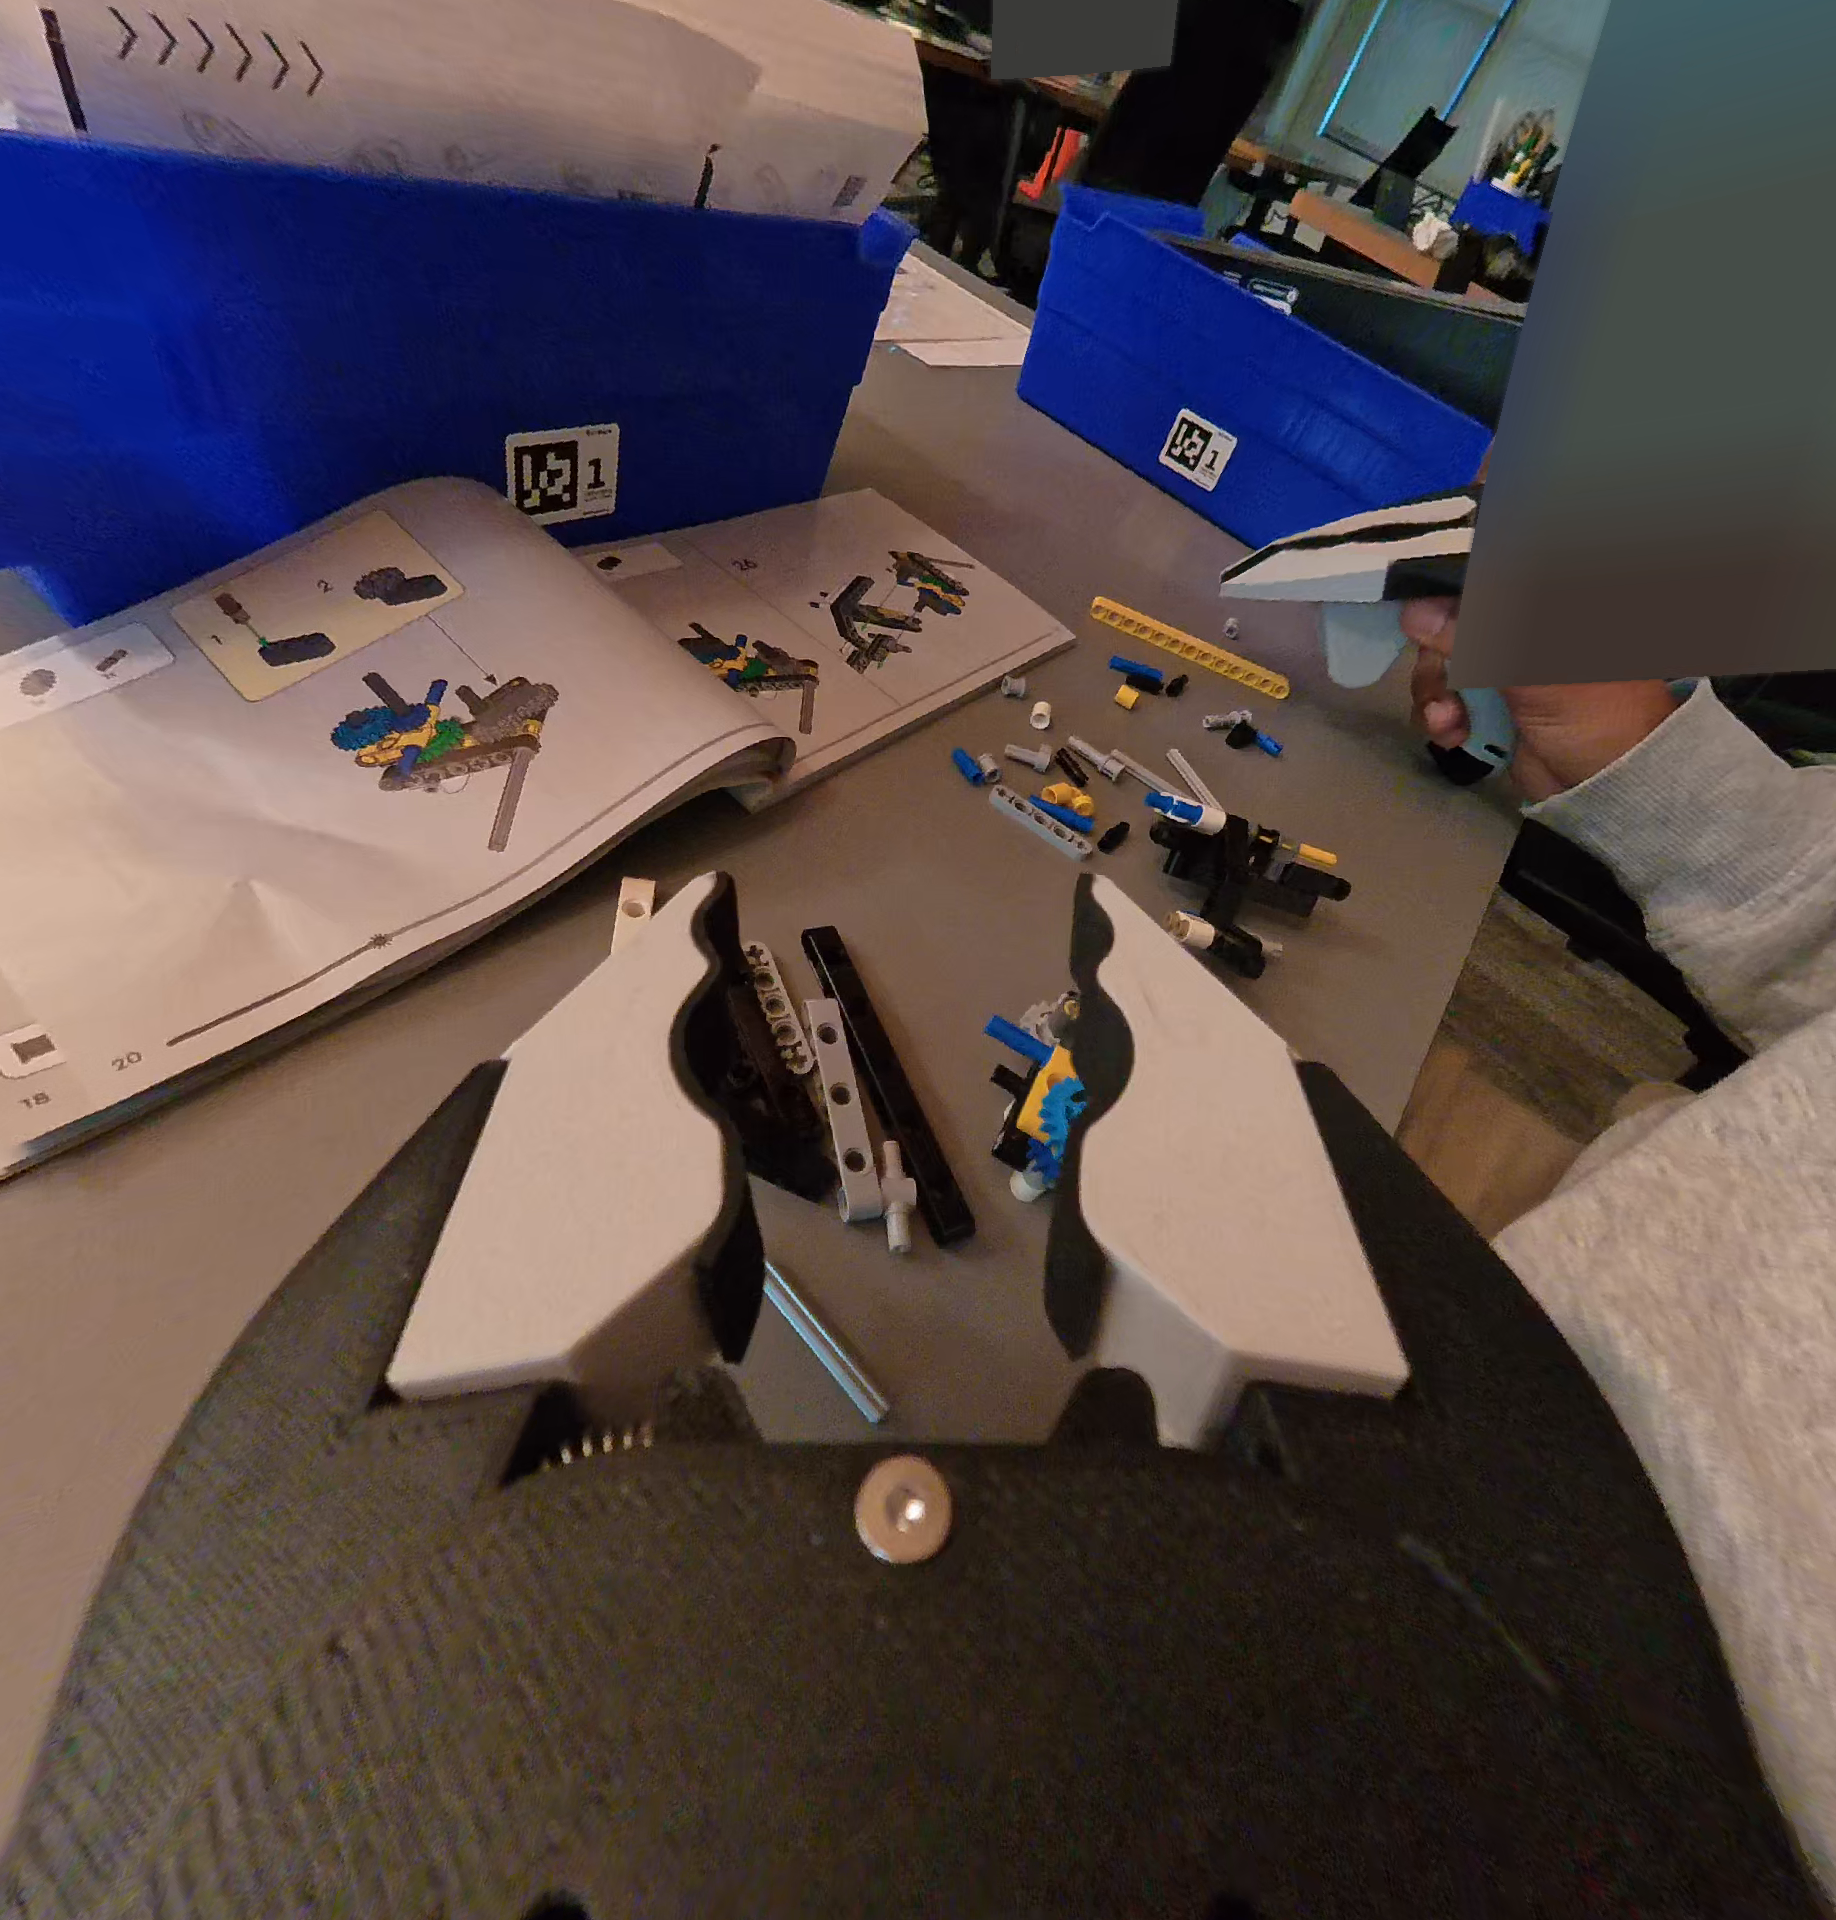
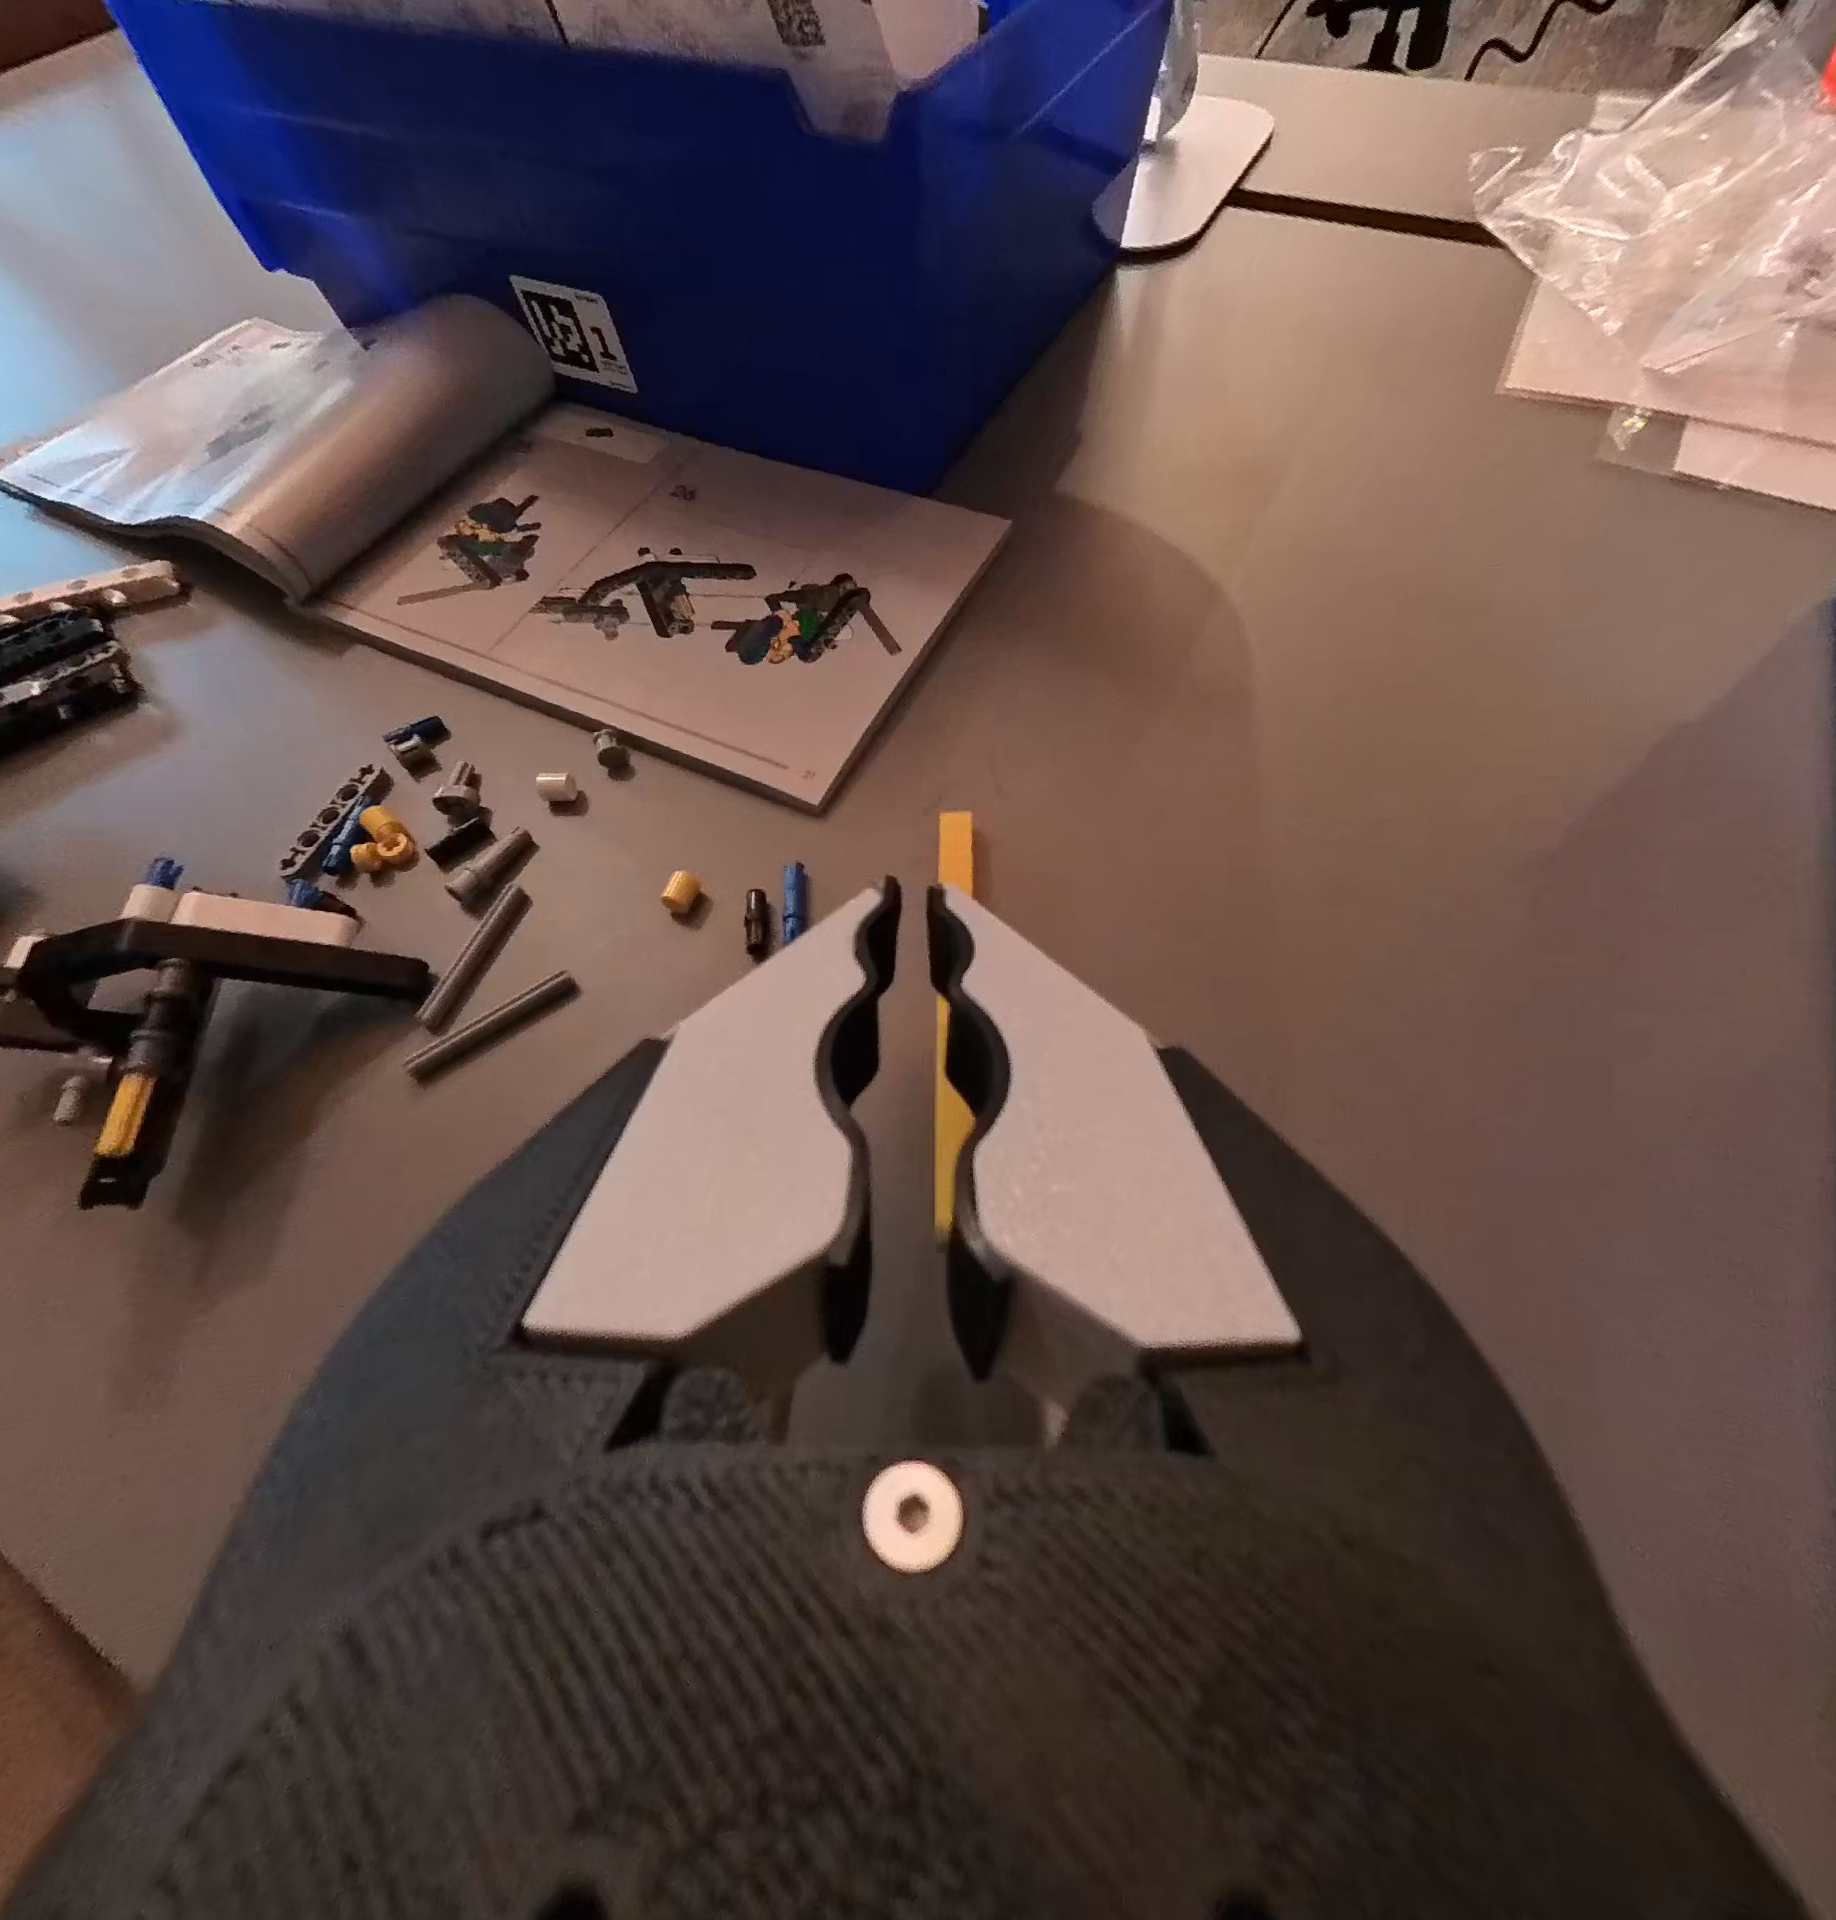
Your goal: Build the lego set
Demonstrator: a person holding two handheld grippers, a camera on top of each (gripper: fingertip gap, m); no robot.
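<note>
A grey desk (image 2: pixel 1361 727) carries everything, and the biggest thing on it is a blue bin (image 2: pixel 685 197) with white papers sticking out of its top; a second blue bin (image 1: pixel 1205 353) stands farther off in the left wrist view. Against the first bin lies an open instruction booklet (image 2: pixel 623 613) with assembly drawings on its pages. The left tongs (image 1: pixel 898 914) hang above the desk with their fingers spread wide and nothing between them; beneath the gap lie a black beam (image 1: pixel 883 1081) beside a grey holed beam (image 1: pixel 839 1091), and near the right finger a small assembly with a blue gear (image 1: pixel 1044 1101). The right tongs (image 2: pixel 912 899) are narrowed to a thin slit; a yellow beam (image 2: pixel 953 1039) runs along that slit and pokes out past the tips, but I cannot tell whether it is gripped or lies on the desk below. To their left sits a black partial assembly (image 2: pixel 176 977) with a white piece on top, and around it loose small parts: grey axles (image 2: pixel 488 1023), a yellow bush (image 2: pixel 677 890), a blue pin (image 2: pixel 794 899) and a black pin (image 2: pixel 755 914).
</note>
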